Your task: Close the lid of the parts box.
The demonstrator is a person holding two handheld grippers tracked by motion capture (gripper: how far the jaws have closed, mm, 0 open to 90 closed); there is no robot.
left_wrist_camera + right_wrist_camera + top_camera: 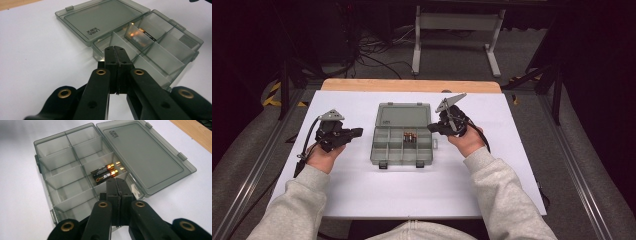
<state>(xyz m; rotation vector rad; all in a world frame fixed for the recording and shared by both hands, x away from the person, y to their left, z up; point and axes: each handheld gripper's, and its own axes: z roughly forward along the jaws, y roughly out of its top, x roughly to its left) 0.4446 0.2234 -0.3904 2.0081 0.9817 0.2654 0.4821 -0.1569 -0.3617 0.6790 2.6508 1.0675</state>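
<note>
Two black-and-copper batteries [105, 173] already lie in a middle compartment of the smoky translucent plastic organiser box [387, 150] on the white table — lid flat open. Both my left gripper [357, 132] and right gripper [432, 128] flank it, jaws pressed together, empty — closing the lid looks left.

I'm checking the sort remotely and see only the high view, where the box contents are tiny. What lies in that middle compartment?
Observer: Two batteries, black with copper ends, side by side in the organizer box.
Operator: Anything in the other compartments?
Observer: The ones I can see look empty.
Operator: Are the grippers carrying anything?
Observer: No. The right gripper and the left gripper both have their jaws pressed together, nothing between.
</note>
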